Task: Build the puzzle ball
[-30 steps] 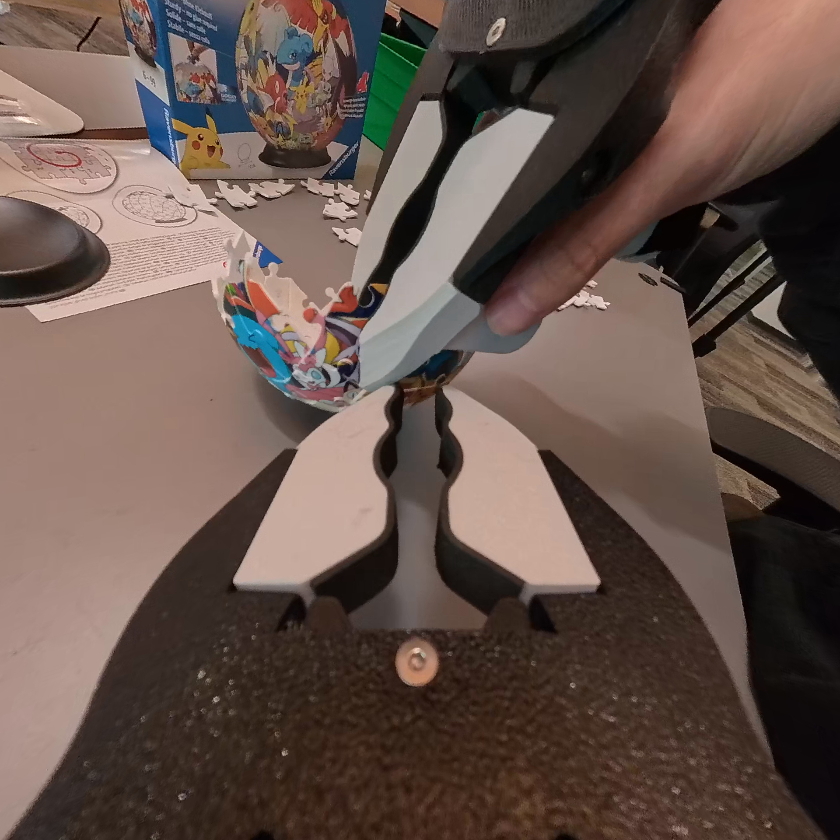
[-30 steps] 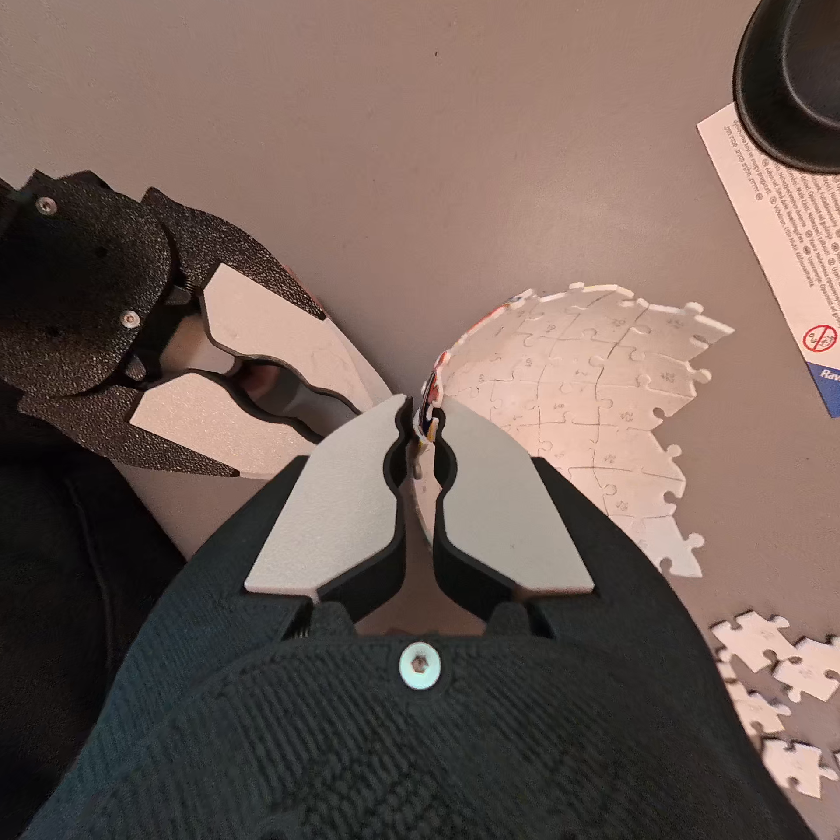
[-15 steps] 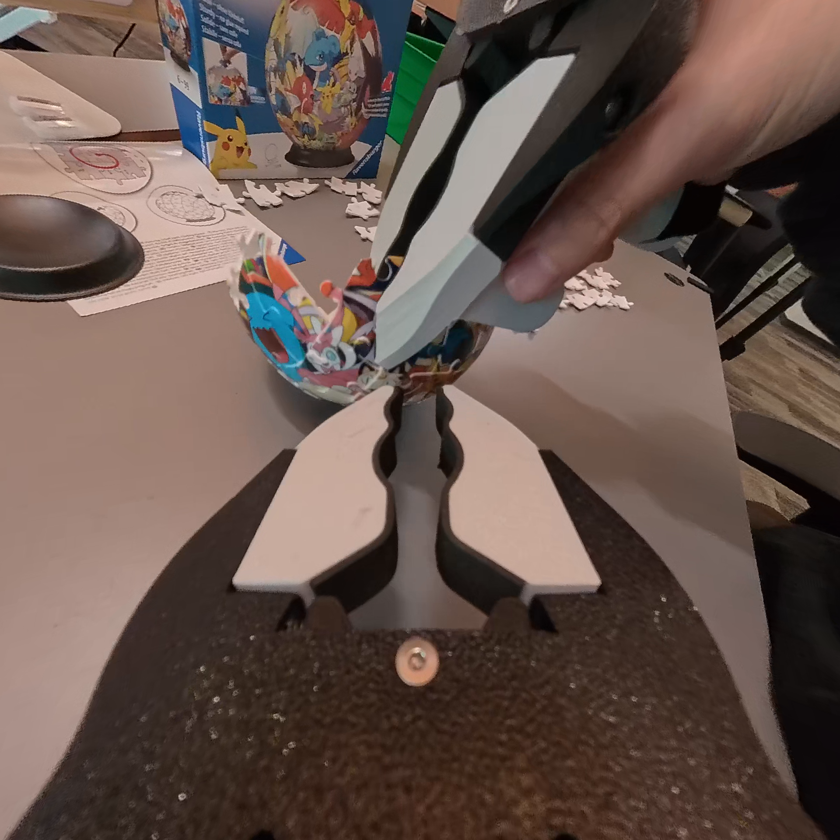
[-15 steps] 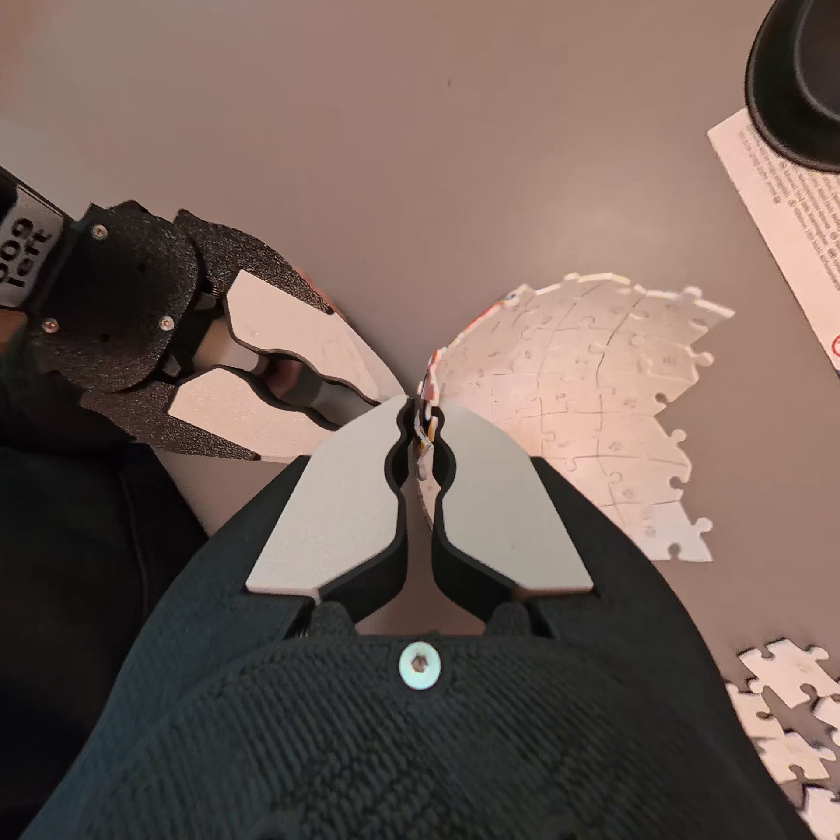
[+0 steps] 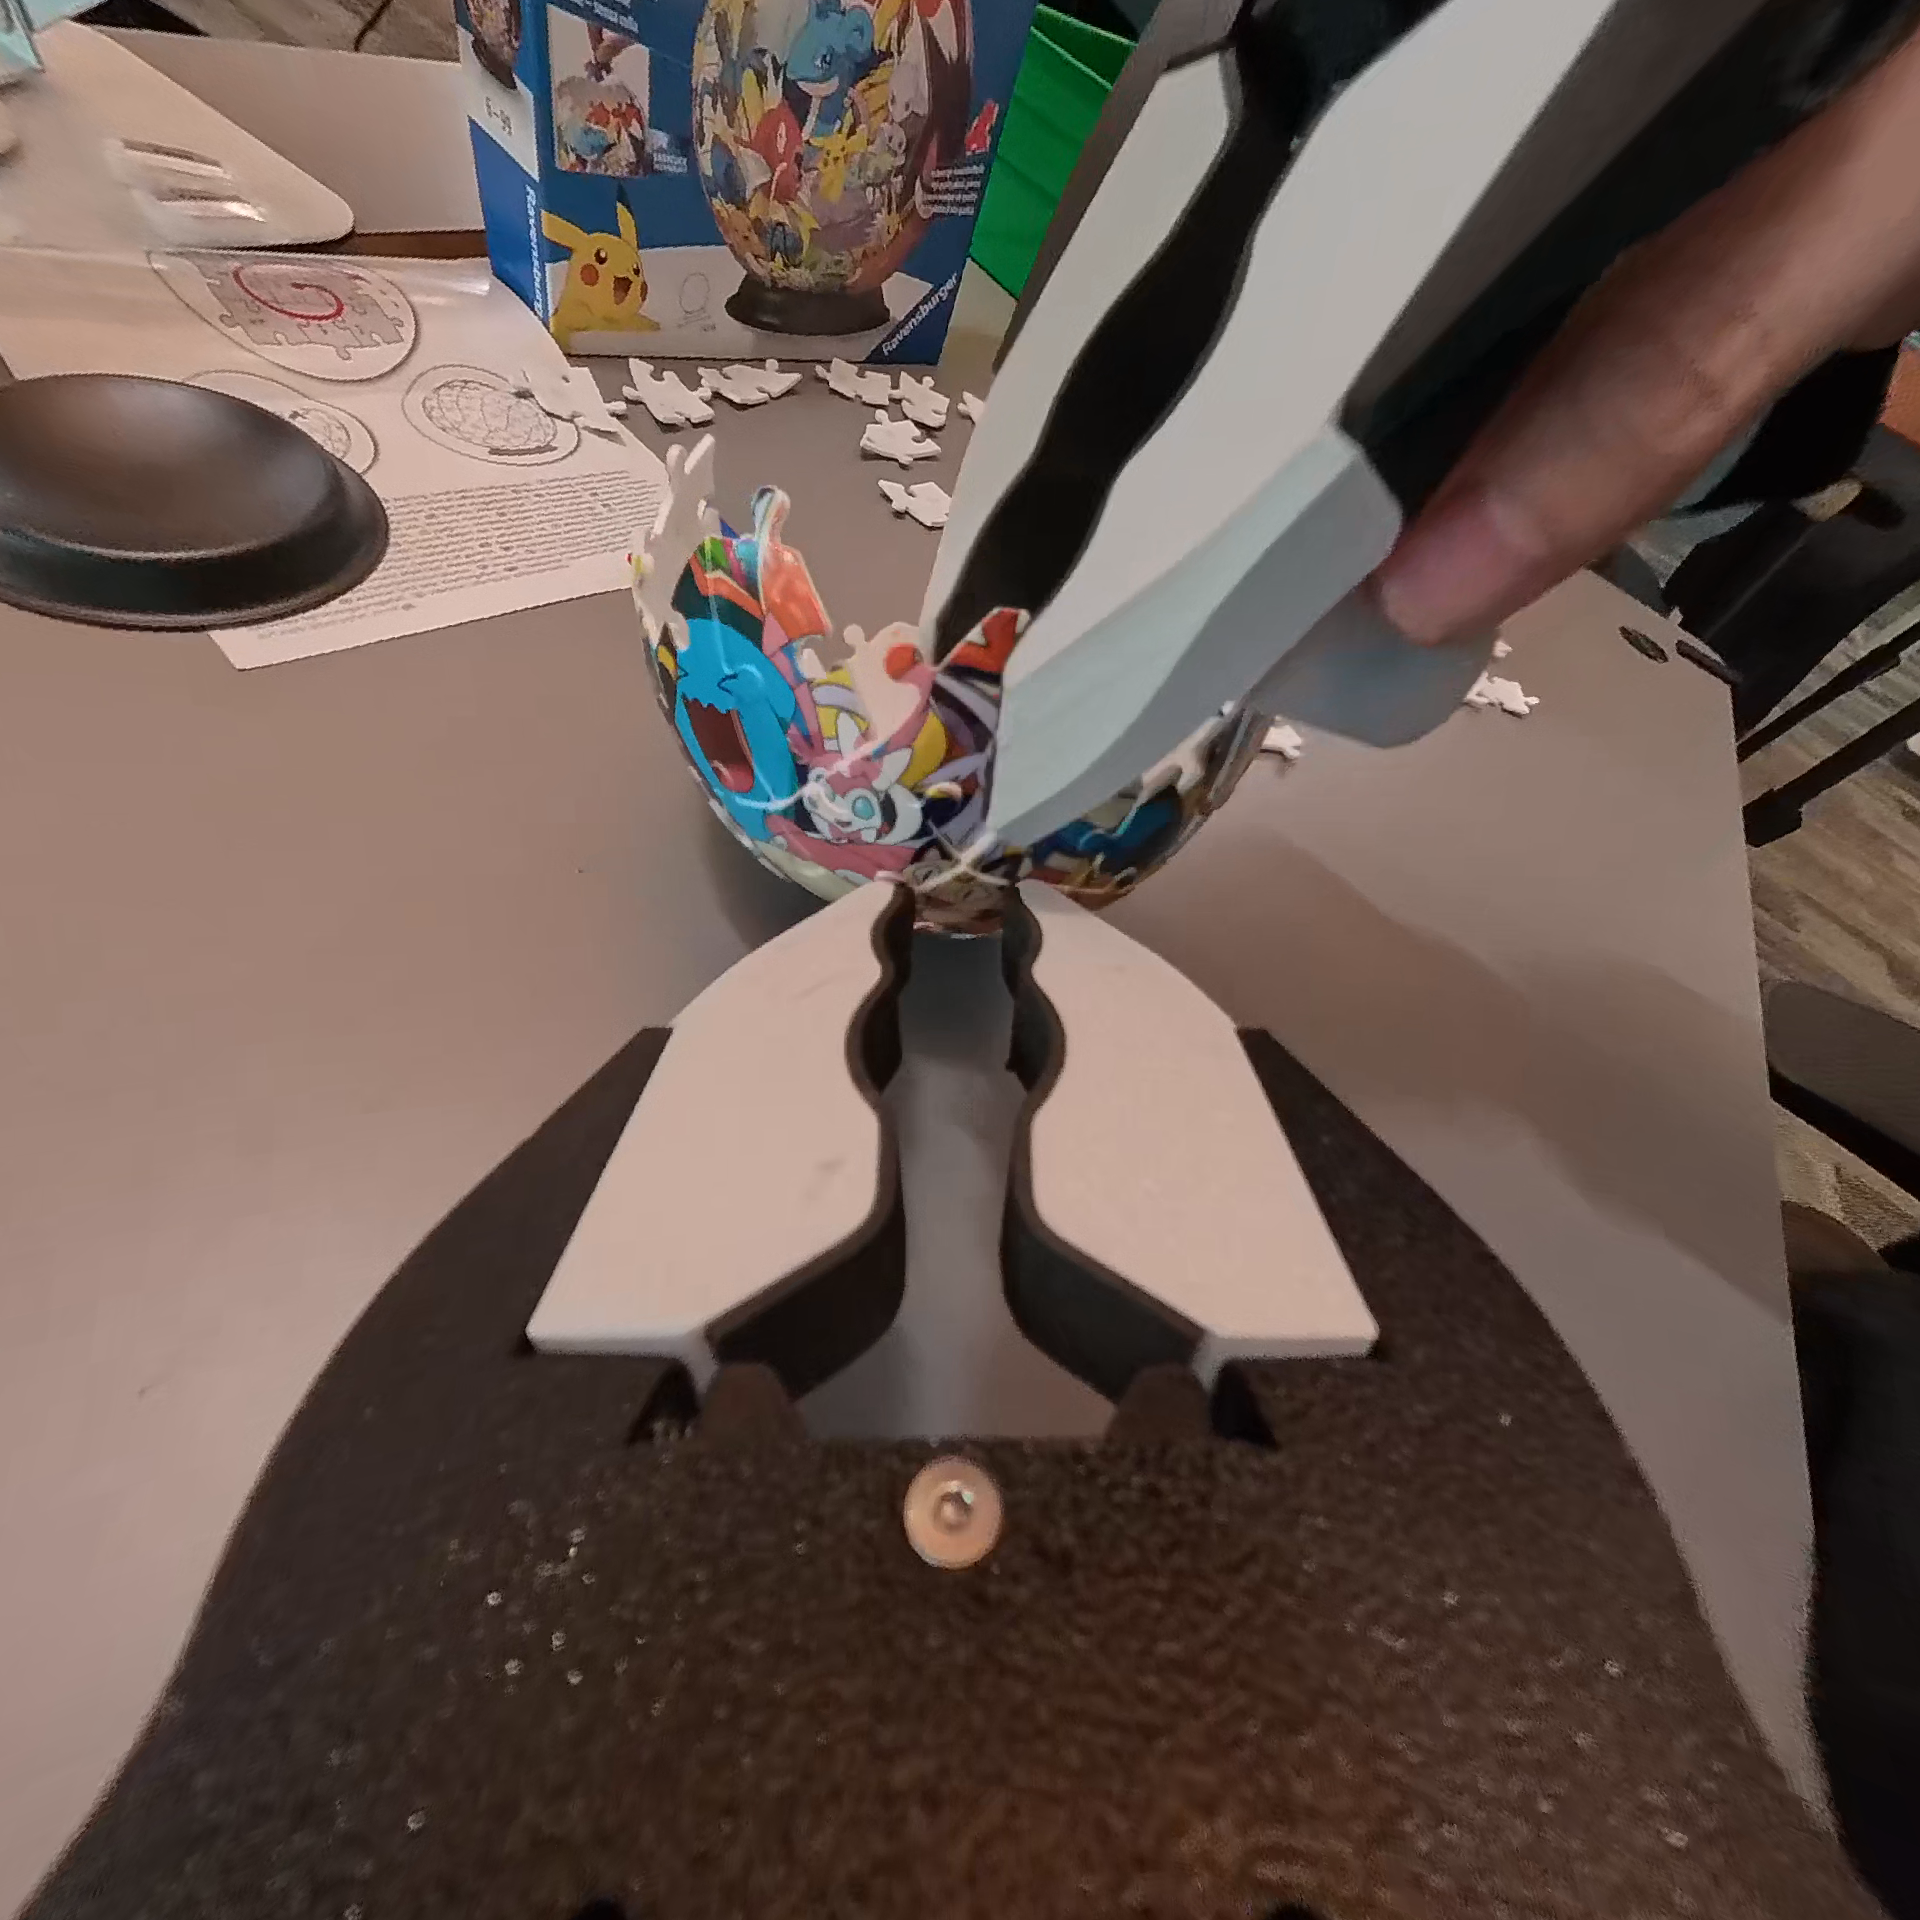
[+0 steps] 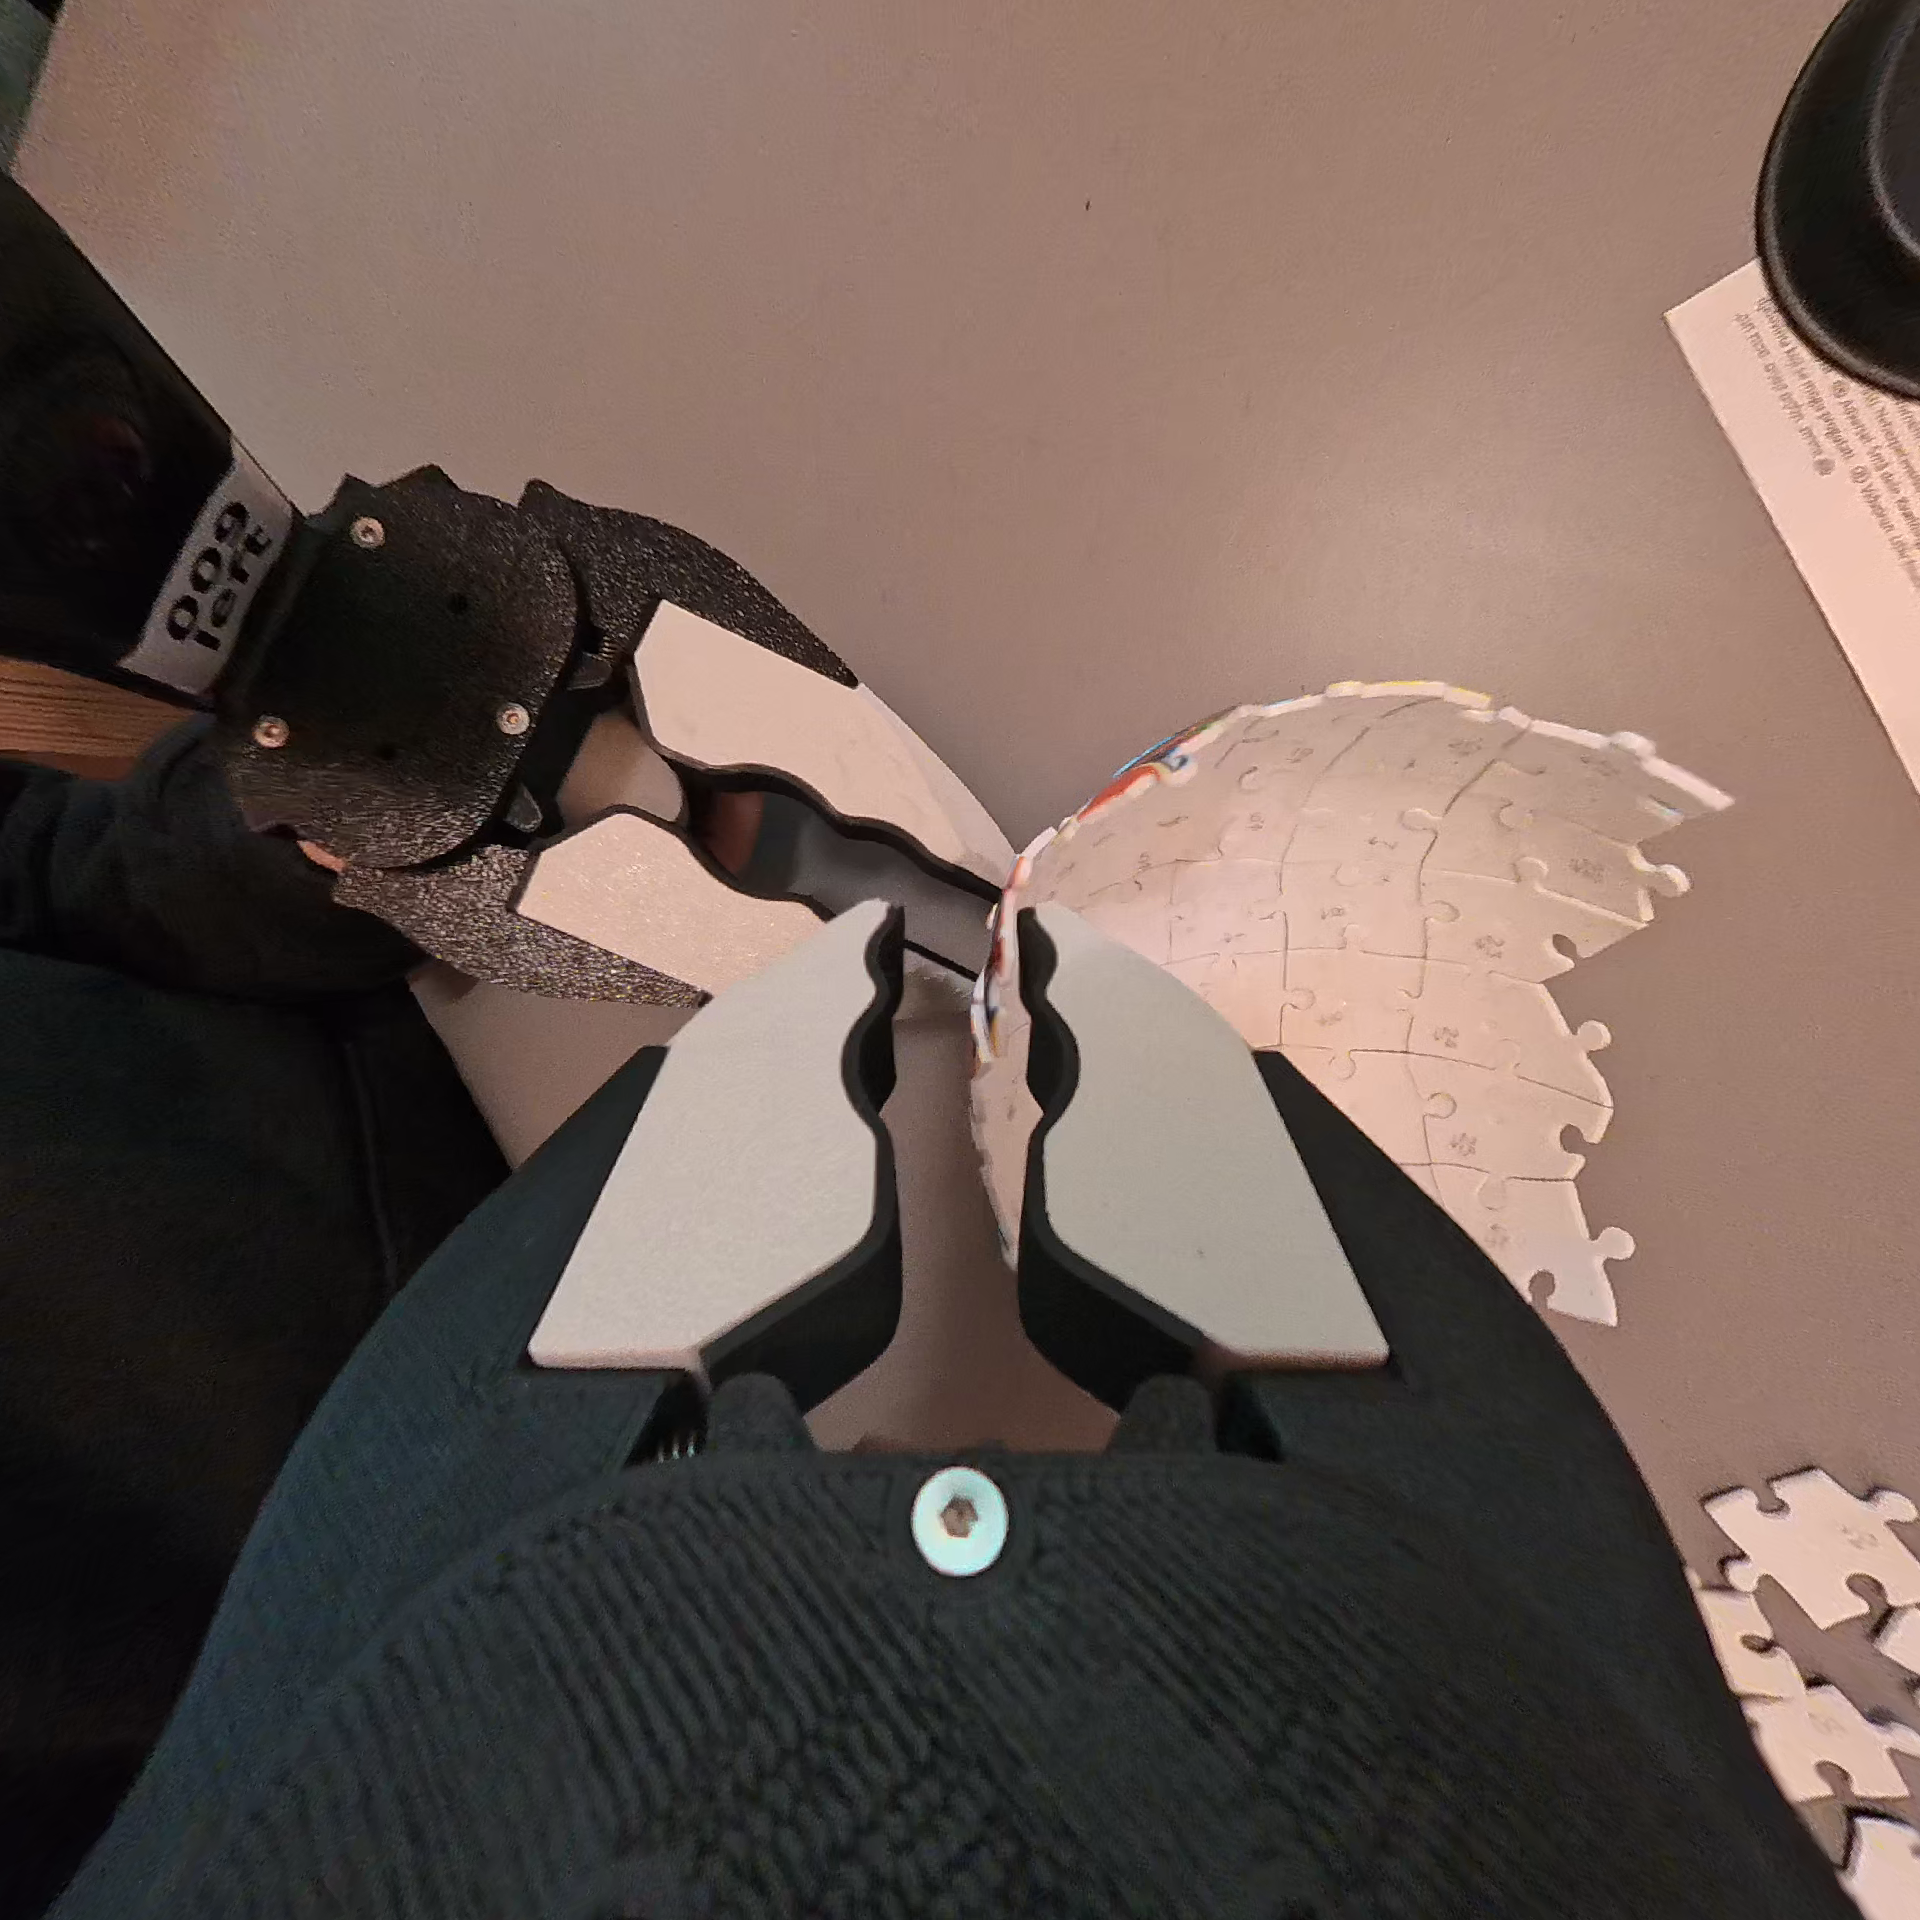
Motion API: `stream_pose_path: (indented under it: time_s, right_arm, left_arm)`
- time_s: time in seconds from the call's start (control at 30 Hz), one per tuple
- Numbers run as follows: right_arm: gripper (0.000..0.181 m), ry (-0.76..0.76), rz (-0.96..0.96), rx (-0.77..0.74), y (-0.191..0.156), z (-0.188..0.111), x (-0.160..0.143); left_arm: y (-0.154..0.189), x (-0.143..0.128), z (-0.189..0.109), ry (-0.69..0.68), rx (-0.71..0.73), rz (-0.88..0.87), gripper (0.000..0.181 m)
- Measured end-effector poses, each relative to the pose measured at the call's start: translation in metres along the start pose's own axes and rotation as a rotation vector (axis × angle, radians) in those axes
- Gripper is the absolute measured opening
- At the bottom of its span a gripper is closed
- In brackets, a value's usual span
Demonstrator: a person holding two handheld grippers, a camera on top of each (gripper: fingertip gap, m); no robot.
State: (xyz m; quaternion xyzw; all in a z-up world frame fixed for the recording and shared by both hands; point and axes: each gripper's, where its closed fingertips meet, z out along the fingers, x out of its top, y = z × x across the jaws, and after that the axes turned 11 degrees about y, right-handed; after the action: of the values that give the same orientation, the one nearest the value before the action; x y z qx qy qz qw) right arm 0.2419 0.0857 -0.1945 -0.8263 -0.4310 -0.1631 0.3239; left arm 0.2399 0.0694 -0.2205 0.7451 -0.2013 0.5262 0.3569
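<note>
Right gripper now parted beside curved, jagged-rimmed puzzle ball shell.

left wrist view low, facing across the table, right wrist view looking down, both close on puzzle ball

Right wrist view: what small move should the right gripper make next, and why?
Probably lift the right gripper straight off the puzzle shell: its jaws stand apart with the rim between them, so nothing is held. The left gripper, also open, only fronts the shell's base. White loose pieces lie nearby to fetch.
</note>
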Motion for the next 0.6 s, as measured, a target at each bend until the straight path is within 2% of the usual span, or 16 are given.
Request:
stream_pose_path:
  time_s: [0.13,0.23,0.47,0.6]
  right_arm:
    - [0.027,0.036,0.014,-0.018,0.001,-0.016,0.005]
    - [0.029,-0.016,-0.021,-0.063,0.005,-0.02,-0.002]
    - [0.027,-0.164,-0.164,-0.118,0.008,-0.005,-0.019]
    - [0.015,-0.157,-0.187,-0.114,0.008,-0.002,-0.015]
  left_arm:
    - [0.002,0.0,0.001,-0.001,-0.004,-0.001,0.015]
    - [0.001,0.001,0.001,0.006,-0.001,-0.01,0.015]
    - [0.002,0.0,0.003,-0.001,-0.006,-0.016,0.015]
    - [0.001,0.0,0.003,0.002,-0.005,-0.028,0.014]
